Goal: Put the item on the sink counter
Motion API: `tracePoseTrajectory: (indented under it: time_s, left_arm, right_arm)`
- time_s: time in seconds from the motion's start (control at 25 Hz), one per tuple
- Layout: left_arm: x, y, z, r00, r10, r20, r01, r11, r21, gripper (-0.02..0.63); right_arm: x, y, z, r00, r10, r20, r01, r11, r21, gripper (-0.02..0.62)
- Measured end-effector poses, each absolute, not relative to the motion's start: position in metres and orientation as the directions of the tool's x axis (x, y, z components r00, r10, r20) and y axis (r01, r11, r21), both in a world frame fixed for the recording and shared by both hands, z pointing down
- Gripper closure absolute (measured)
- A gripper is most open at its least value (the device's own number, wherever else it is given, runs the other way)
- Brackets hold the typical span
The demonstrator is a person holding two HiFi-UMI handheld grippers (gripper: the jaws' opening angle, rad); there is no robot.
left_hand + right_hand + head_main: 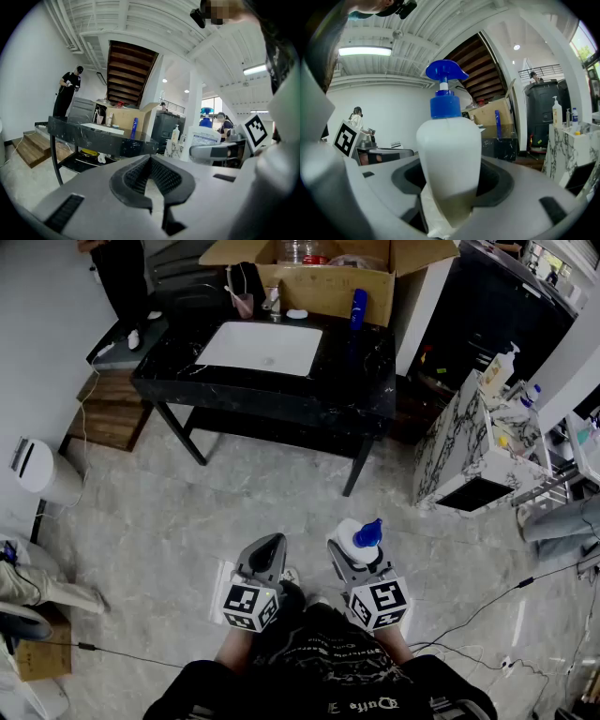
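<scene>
A white pump bottle with a blue pump head (361, 540) (449, 154) stands upright between the jaws of my right gripper (354, 557) (450, 187), which is shut on its body, held over the floor near my body. My left gripper (266, 554) (149, 180) is beside it at the left, shut with nothing in it. The black marble sink counter (356, 371) (89, 136) with a white basin (262, 346) is ahead, well beyond both grippers. On it stand a blue bottle (358, 307) (497, 124), a cup (243, 304) and small items.
An open cardboard box (328, 277) sits behind the counter. A marble-patterned cabinet (473, 442) with bottles stands at the right. Wooden steps (108, 409) and a white bin (42, 470) lie at the left. Cables (487, 606) trail on the floor. A person (68, 96) stands near the counter's far left.
</scene>
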State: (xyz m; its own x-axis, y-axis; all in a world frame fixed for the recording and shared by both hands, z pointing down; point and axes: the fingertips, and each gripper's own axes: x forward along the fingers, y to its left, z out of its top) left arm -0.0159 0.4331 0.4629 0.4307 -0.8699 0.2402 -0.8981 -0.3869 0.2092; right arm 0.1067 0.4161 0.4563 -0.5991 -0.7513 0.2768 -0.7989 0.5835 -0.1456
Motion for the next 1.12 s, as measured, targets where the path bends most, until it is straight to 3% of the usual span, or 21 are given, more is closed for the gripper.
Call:
tracePoseTrajectory:
  time_s: [0.6, 1.12]
  left_arm:
    - [-0.064, 0.352, 0.460, 0.497, -0.849, 0.179, -0.864, -0.464, 0.198, 0.598]
    - [-0.066, 0.332, 0.482, 0.493, -0.838, 0.233, -0.866, -0.450, 0.218, 0.598]
  right_arm:
    - [0.073, 0.346, 0.445, -0.537, -0.817, 0.210, -0.843, 0.518, -0.142, 0.324]
    - [0.073, 0.314, 0.464, -0.531, -0.811, 0.245, -0.847, 0.498, -0.189, 0.322]
